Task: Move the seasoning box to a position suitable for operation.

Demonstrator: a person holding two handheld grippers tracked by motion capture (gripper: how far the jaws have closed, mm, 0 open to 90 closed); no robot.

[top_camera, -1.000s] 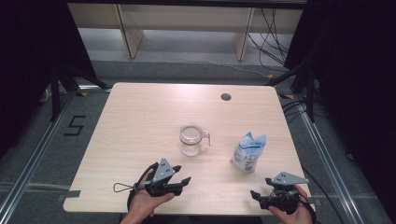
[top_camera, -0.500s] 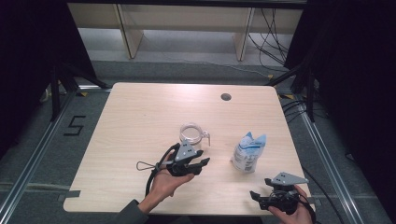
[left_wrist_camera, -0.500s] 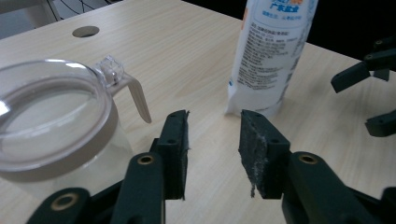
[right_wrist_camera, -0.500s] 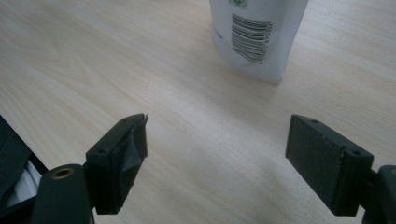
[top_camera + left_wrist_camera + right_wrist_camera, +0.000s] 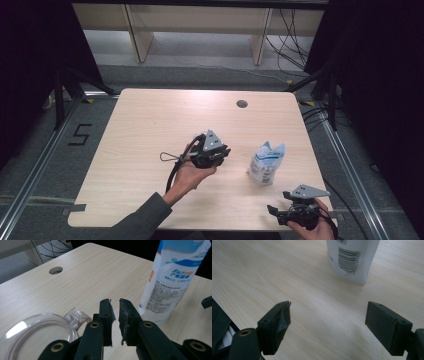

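left gripper (image 5: 216, 156) hovers mid-table above clear plastic jug (image 5: 37, 332), jaws just closing, almost together, nothing between; jug handle (image 5: 76, 315) sits just left of jaws. step judged: lining up on handle. next move calls for dropping lower, handle between pads. white-blue refill pouch (image 5: 266, 162) stands upright to right. right gripper (image 5: 280, 214) rests at near edge, jaws wide apart, empty. pale wood table (image 5: 150, 120), cable hole (image 5: 242, 104); dark room, grey floor, shelving behind.

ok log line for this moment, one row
left gripper: jaws just closing, nearly shut, empty, beside clear cup | right gripper: open, empty | white pouch: upright
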